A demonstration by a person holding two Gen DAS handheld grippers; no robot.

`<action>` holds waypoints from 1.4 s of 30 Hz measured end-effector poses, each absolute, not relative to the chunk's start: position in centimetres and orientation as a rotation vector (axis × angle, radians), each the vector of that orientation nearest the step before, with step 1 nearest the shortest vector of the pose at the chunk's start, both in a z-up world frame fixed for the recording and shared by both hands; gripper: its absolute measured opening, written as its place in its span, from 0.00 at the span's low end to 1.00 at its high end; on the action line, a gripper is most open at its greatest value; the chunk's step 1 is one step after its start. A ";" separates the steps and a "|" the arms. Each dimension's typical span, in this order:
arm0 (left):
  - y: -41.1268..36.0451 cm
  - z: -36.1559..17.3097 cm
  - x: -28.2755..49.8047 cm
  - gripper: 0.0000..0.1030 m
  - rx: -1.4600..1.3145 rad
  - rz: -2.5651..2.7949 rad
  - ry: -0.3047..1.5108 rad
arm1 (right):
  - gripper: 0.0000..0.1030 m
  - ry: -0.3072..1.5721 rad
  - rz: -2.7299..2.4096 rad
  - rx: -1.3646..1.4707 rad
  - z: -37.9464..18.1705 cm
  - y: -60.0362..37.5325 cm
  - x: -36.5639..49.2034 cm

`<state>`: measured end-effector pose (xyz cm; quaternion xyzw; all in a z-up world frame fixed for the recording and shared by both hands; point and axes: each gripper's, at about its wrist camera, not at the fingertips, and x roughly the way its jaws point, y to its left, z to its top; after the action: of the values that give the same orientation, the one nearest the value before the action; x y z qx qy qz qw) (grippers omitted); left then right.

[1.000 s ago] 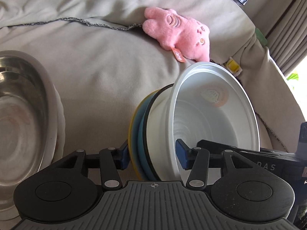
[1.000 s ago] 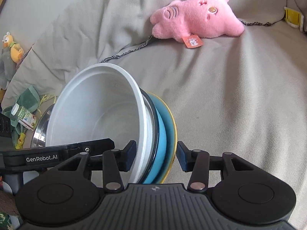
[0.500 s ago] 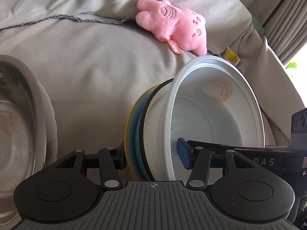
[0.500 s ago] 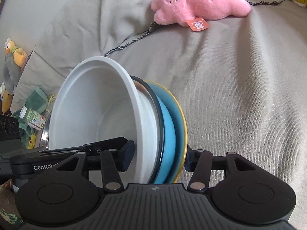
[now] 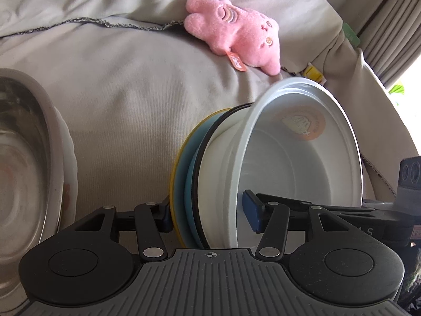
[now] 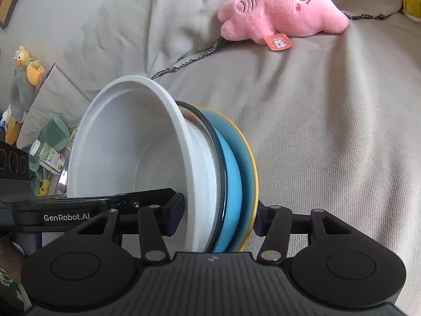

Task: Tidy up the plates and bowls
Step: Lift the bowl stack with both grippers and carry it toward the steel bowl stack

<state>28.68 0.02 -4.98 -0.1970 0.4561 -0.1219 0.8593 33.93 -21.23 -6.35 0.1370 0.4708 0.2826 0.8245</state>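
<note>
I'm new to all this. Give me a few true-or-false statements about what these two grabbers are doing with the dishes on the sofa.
1. Both grabbers grip the same stack of dishes. True: the left gripper and right gripper each have jaws on either side of it.
2. The stack lies flat on the cloth. False: it is tipped on edge.
3. The white bowl sits at one end of the stack, with a blue plate and a yellow-rimmed plate behind it. True.
4. The pink plush toy lies inside the white bowl. False: it lies apart, further back on the grey cover.
5. A metal bowl shows at the left view's edge. True.
</note>
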 end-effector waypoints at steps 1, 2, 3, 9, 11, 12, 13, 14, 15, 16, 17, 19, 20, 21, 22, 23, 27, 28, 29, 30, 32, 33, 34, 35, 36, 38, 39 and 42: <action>0.0 -4.9 28.6 0.54 -0.418 -0.255 0.958 | 0.51 1.001 0.600 0.295 -6.3 -21.3 33.8; 0.0 -4.9 28.6 0.54 -0.418 -0.255 0.958 | 0.51 1.003 0.599 0.301 -6.4 -21.4 33.7; -0.1 -4.8 28.5 0.54 -0.412 -0.255 0.957 | 0.51 1.007 0.600 0.304 -6.4 -21.4 33.7; -0.8 -4.5 28.2 0.55 -0.348 -0.264 0.959 | 0.50 1.030 0.590 0.290 -6.4 -21.5 33.8; -1.0 -4.3 28.2 0.55 -0.326 -0.266 0.968 | 0.50 1.027 0.572 0.285 -6.2 -21.5 33.5; -1.1 -4.3 28.2 0.55 -0.315 -0.264 0.973 | 0.50 1.029 0.566 0.292 -6.2 -21.6 33.4; -1.2 -4.2 28.2 0.54 -0.305 -0.262 0.980 | 0.50 1.033 0.561 0.308 -6.2 -21.8 33.4; -1.2 -4.2 28.3 0.54 -0.295 -0.256 0.992 | 0.50 1.034 0.568 0.343 -6.2 -22.0 33.3; -1.2 -4.3 28.4 0.54 -0.296 -0.247 1.005 | 0.50 1.039 0.565 0.360 -6.1 -22.0 33.3; -0.9 -4.3 28.5 0.53 -0.315 -0.248 1.010 | 0.50 1.041 0.554 0.368 -6.2 -22.0 33.3; -0.6 -4.4 28.7 0.52 -0.338 -0.246 1.022 | 0.50 1.048 0.547 0.381 -6.3 -21.9 33.4; -0.2 -4.5 29.1 0.50 -0.387 -0.236 1.054 | 0.49 1.089 0.533 0.429 -7.1 -21.8 33.7; -0.1 -4.5 29.4 0.50 -0.403 -0.233 1.078 | 0.48 1.110 0.530 0.448 -7.5 -21.6 33.9; -0.2 -4.3 29.7 0.50 -0.400 -0.231 1.102 | 0.48 1.120 0.531 0.468 -7.8 -21.6 34.1; -0.3 -4.2 29.9 0.48 -0.389 -0.225 1.126 | 0.48 1.127 0.537 0.493 -8.0 -21.9 34.2; -0.3 -4.0 30.4 0.48 -0.385 -0.221 1.161 | 0.48 1.135 0.542 0.510 -8.2 -22.0 34.4; -0.7 -3.4 32.2 0.43 -0.357 -0.217 1.298 | 0.48 1.163 0.560 0.573 -8.9 -22.7 34.8; -0.8 -3.3 32.6 0.43 -0.352 -0.211 1.324 | 0.48 1.178 0.564 0.600 -9.1 -22.9 35.1; -1.0 -3.3 32.9 0.43 -0.345 -0.204 1.349 | 0.48 1.186 0.565 0.618 -9.3 -23.0 35.2; -1.2 -3.3 33.1 0.44 -0.336 -0.201 1.366 | 0.47 1.194 0.568 0.635 -9.4 -23.2 35.4; -1.4 -3.2 33.6 0.45 -0.328 -0.189 1.394 | 0.47 1.202 0.575 0.652 -9.7 -23.3 35.7; -1.5 -3.2 33.9 0.46 -0.329 -0.183 1.410 | 0.47 1.203 0.579 0.651 -9.7 -23.3 35.7; -1.7 -3.2 34.2 0.46 -0.330 -0.176 1.426 | 0.47 1.201 0.582 0.648 -9.7 -23.3 35.7; -1.7 -3.2 34.4 0.46 -0.331 -0.171 1.442 | 0.47 1.197 0.586 0.642 -9.7 -23.3 35.6; -1.8 -3.1 34.6 0.46 -0.329 -0.165 1.455 | 0.47 1.196 0.589 0.639 -9.7 -23.3 35.5; -1.9 -3.1 34.9 0.47 -0.313 -0.159 1.469 | 0.47 1.198 0.596 0.641 -9.7 -23.4 35.5; -2.1 -3.0 35.0 0.48 -0.298 -0.158 1.468 | 0.47 1.202 0.600 0.646 -9.8 -23.5 35.5; -3.2 -2.6 35.0 0.52 -0.243 -0.158 1.449 | 0.47 1.214 0.613 0.654 -10.0 -23.7 35.8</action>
<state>35.00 -3.22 -2.56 -0.1107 0.6605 -0.0720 0.7391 35.82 -23.68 -9.96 0.2967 0.5512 0.2784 0.7284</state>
